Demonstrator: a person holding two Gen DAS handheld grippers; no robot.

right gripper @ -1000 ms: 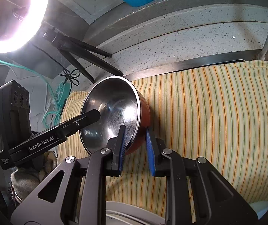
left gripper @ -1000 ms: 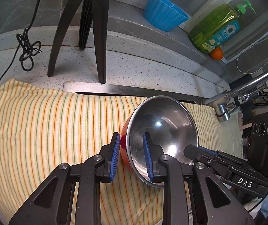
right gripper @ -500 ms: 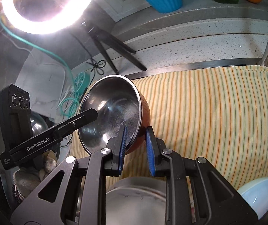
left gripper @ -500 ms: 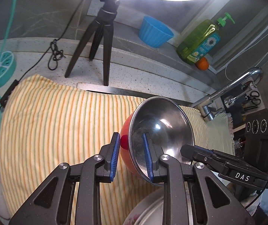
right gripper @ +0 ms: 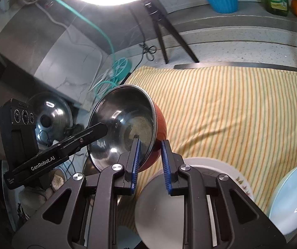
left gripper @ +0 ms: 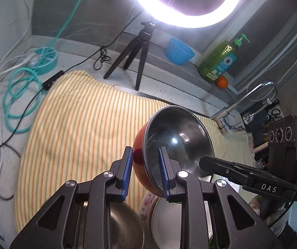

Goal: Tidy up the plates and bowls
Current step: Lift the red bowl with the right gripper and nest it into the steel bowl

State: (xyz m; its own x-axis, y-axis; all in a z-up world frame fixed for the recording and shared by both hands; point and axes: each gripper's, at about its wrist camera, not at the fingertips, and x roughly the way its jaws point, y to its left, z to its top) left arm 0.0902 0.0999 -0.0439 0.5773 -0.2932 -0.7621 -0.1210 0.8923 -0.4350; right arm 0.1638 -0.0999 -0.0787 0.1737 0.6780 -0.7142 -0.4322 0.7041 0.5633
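Note:
A steel bowl with a red outside (left gripper: 175,141) (right gripper: 127,124) hangs in the air above the striped cloth (left gripper: 81,128) (right gripper: 231,112), held from both sides. My left gripper (left gripper: 145,171) is shut on its rim, one pad inside and one on the red wall. On the opposite rim my right gripper (right gripper: 149,162) is shut the same way. Below the bowl lie a flowered plate (right gripper: 227,170) with a pale dish (right gripper: 160,203) on it, a white bowl (right gripper: 293,195) at the right, and a steel bowl (left gripper: 123,226) under my left gripper.
A ring light on a black tripod (left gripper: 136,49) stands at the back of the counter. A blue cup (left gripper: 179,50), a green soap bottle (left gripper: 221,60) and an orange (left gripper: 222,82) sit on the ledge. The faucet (left gripper: 250,99) is at the right, teal cable coils (left gripper: 21,95) at the left.
Both grippers have risen and pulled back with the bowl between them. The plates and bowls near the front edge have come into view beneath it.

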